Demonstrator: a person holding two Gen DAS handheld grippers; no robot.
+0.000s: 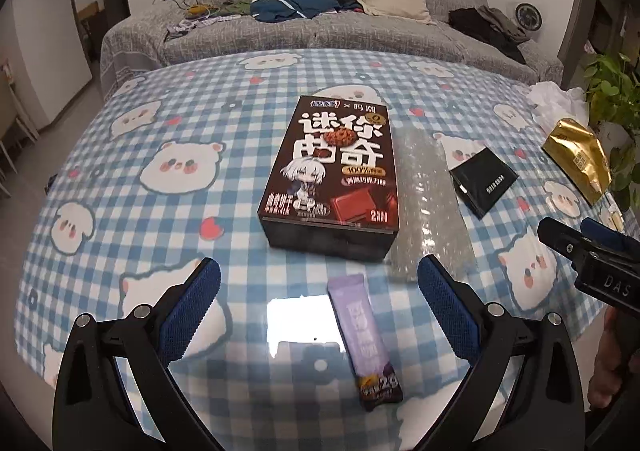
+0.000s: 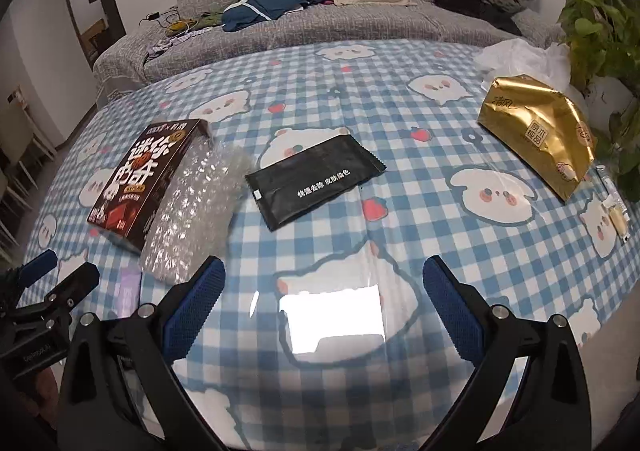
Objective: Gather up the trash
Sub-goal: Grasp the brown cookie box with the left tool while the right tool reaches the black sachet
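A: What is lying on the checked tablecloth (image 1: 132,211) in the left wrist view?

B: A brown cookie box (image 1: 334,167) is sitting at the centre of the frame, with a strip of bubble wrap (image 1: 430,203) lying against its right side. A purple snack wrapper (image 1: 366,343) is lying low in the frame, just right of centre.

A: And the left gripper (image 1: 318,301)?

B: Its jaws are standing wide apart, holding nothing. The purple snack wrapper is lying between the blue pads (image 1: 188,315), touching neither as far as I can tell.

A: What is showing farther right?

B: A black sachet (image 1: 484,181) is lying right of the bubble wrap, a gold packet (image 1: 578,159) near the right edge, and crumpled white plastic (image 1: 554,97) above it, beside a leafy plant (image 1: 612,91).

A: And the right gripper (image 2: 324,301)?

B: It is spread wide too, gripping nothing, hovering over bare tablecloth at the bottom of its own view; the black sachet is sitting above it, at mid-frame. A grey sofa (image 2: 320,27) is filling the top of the frame.
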